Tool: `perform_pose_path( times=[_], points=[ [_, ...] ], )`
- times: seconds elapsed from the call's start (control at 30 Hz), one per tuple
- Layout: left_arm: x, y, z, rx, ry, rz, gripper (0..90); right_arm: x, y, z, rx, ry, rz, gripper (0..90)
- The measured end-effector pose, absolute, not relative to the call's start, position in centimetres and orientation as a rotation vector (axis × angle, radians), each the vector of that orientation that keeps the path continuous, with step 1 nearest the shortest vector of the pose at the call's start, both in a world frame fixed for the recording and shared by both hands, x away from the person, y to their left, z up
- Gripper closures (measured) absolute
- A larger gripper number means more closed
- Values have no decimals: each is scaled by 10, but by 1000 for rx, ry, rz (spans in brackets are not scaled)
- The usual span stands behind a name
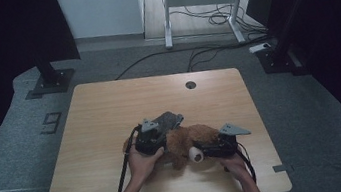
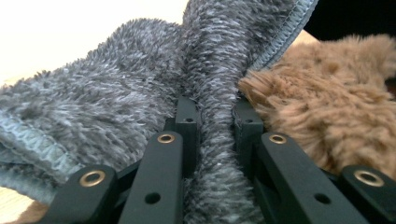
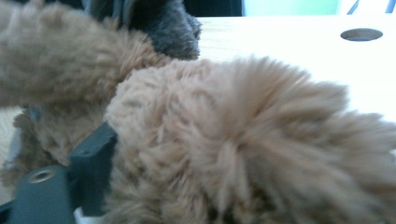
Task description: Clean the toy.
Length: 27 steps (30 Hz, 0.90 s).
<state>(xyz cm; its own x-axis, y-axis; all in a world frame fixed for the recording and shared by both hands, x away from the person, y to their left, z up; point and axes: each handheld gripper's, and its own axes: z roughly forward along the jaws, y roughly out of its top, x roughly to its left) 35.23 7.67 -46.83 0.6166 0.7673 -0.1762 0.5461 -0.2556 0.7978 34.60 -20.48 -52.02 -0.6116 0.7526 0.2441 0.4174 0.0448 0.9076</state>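
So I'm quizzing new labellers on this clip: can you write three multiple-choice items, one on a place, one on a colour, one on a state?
1. Where does the plush toy lie?
A. on the table, between the two grippers
B. on the floor
C. at the table's far edge

2. What colour is the cloth in the left gripper?
A. red
B. grey
C. white

3. How do the left gripper's jaws stand?
A. wide open, holding nothing
B. shut on the toy
C. shut on a fold of cloth

Key: 1 A, the high view shows it there; 2 B, the pile is grey; 3 C, the fold sits pinched between both jaws.
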Motion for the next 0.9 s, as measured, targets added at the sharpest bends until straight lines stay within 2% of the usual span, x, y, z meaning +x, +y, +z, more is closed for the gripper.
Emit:
perform_pose_path(
  times=[0.23,0.33,0.5,0.73,0.9],
  points=[
    [332,84,-475,1894,1013,286,768,348,-216,-487,1225,1972,1684,99],
    [326,87,-476,1877,1002,274,767,358,-214,-477,1273,2007,1623,72],
    [318,93,-479,1850,988,251,765,355,-203,-491,1317,2197,1471,1],
    [315,108,-472,1798,995,160,756,345,-206,-519,1440,2300,1440,0],
    [321,145,-458,1739,1080,245,749,344,-204,-526,1437,2339,1450,25]
  ],
)
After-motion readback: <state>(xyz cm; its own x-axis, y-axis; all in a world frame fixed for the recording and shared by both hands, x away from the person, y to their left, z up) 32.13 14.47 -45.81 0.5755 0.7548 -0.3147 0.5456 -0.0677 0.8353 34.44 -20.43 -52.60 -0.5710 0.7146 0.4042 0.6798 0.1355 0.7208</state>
